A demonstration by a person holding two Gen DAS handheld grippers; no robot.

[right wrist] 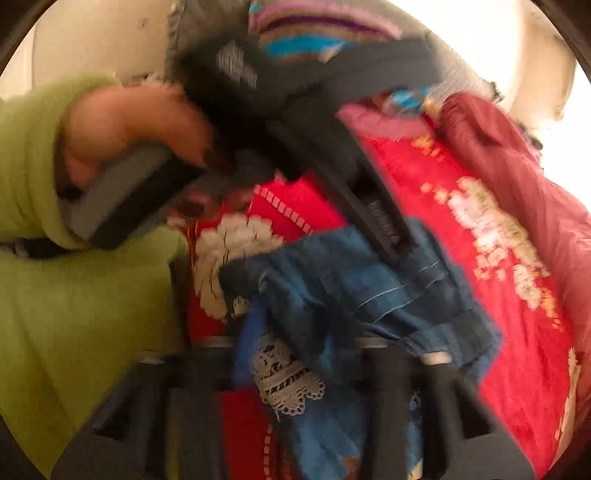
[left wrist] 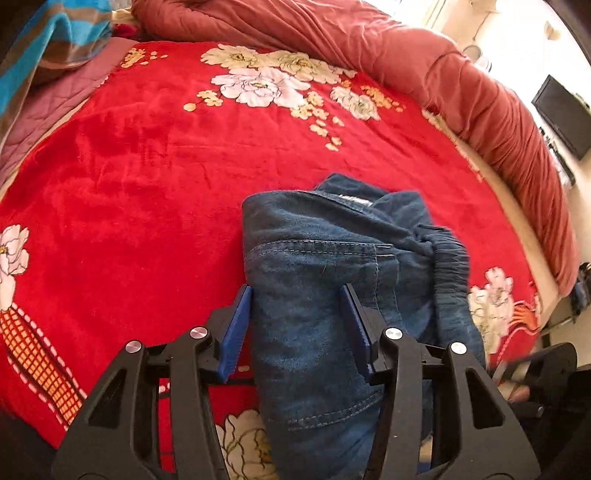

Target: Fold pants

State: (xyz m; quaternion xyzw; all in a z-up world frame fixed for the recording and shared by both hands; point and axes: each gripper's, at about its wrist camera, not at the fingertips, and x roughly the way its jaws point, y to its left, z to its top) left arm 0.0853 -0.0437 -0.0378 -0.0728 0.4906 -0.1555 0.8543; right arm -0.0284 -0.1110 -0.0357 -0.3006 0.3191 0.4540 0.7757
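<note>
Two grippers at bunched denim pants (left wrist: 332, 266), lower centre of frame.
Left gripper (left wrist: 299, 325) jaws apart, straddling the pants on the red floral blanket (left wrist: 147, 166). Right gripper (right wrist: 314, 354) blurred; jaw state cannot be determined.

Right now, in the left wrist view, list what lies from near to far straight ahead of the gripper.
Left gripper with blue pads → folded blue denim pants → red plush floral blanket with its white flower print → rolled dark-red quilt.
</note>
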